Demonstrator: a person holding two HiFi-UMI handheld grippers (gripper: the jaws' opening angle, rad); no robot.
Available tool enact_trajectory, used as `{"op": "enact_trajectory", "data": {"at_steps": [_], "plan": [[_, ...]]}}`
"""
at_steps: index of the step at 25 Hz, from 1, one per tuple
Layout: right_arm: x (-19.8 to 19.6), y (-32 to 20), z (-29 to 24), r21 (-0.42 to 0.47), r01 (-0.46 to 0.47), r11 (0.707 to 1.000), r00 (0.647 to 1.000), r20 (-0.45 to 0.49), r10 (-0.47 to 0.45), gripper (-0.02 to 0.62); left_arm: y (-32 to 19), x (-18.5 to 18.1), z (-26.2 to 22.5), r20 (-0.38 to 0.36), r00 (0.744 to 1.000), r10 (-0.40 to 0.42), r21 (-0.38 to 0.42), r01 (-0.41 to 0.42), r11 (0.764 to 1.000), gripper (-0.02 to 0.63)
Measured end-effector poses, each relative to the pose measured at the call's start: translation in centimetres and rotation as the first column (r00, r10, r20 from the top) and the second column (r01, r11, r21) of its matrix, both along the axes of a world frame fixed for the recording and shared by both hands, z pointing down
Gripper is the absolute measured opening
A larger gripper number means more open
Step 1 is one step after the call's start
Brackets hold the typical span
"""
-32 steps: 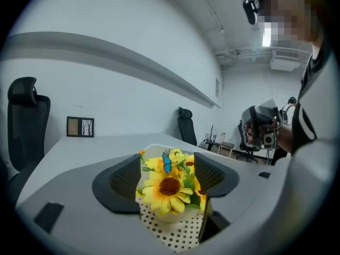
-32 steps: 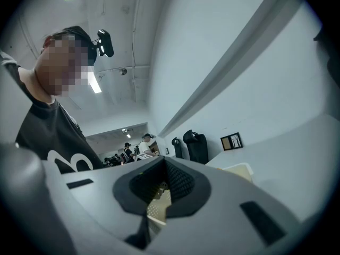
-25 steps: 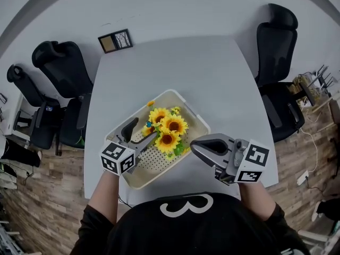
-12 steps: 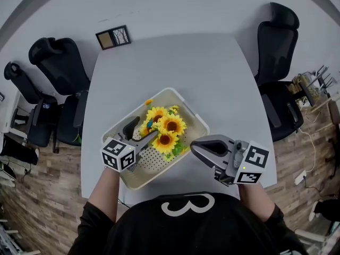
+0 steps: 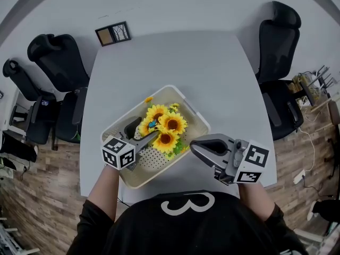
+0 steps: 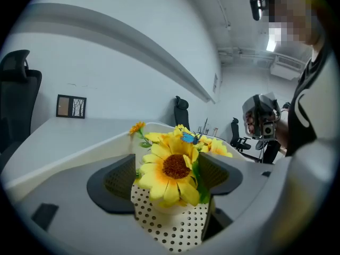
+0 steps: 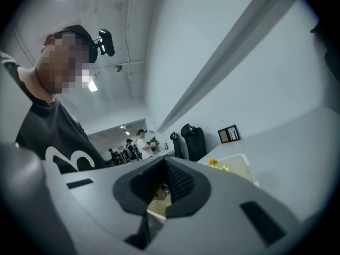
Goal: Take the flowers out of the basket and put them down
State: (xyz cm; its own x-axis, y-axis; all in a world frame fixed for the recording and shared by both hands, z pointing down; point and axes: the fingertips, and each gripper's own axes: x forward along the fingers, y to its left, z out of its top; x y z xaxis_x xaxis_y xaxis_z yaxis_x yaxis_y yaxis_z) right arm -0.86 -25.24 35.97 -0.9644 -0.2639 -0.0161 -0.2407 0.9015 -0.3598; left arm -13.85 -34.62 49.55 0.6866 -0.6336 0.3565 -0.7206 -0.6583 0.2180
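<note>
— Where are the flowers [image 5: 166, 126]?

— In the cream perforated basket [image 5: 187, 104], right between the jaws of the left gripper [image 5: 142, 130]. The jaws stand wide, one on each side of the bunch, and I can't see either pad pressing it.

— Which way does the bunch run?

— Away from that gripper: the big sunflowers are nearest it, and a small orange bloom sits farthest off by the far rim. The heads face up, and the stems are hidden.

— And the right gripper [image 5: 195, 146]?

— Its jaws are drawn together with nothing between them. It hovers just outside the basket's near right side.

— The surroundings?

— A pale grey table [image 5: 175, 62] with black office chairs [image 5: 56, 62] on both sides. A framed picture [image 5: 112, 34] stands far ahead of the left gripper by the wall [image 5: 175, 4], and the wood floor [image 5: 32, 211] shows below.
</note>
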Motion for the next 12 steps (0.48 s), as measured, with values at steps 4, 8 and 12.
{"op": "enact_trajectory", "data": {"at_steps": [4, 8, 12], "plan": [[-0.2, 0.0, 0.1, -0.002, 0.005, 1.0, 1.0, -0.004, -0.005, 0.008, -0.1, 0.1, 0.8, 0.035, 0.999, 0.01, -0.015, -0.01, 1.0, 0.364], [-0.2, 0.0, 0.1, -0.004, 0.006, 1.0, 1.0, -0.007, -0.007, 0.008, -0.1, 0.6, 1.6, 0.027, 0.999, 0.022, -0.062, -0.02, 0.998, 0.362], [-0.2, 0.0, 0.2, -0.004, 0.008, 1.0, 1.0, -0.008, -0.008, 0.008, -0.2, 0.9, 2.0, 0.012, 1.0, 0.024, -0.08, -0.023, 0.997, 0.362]]}}
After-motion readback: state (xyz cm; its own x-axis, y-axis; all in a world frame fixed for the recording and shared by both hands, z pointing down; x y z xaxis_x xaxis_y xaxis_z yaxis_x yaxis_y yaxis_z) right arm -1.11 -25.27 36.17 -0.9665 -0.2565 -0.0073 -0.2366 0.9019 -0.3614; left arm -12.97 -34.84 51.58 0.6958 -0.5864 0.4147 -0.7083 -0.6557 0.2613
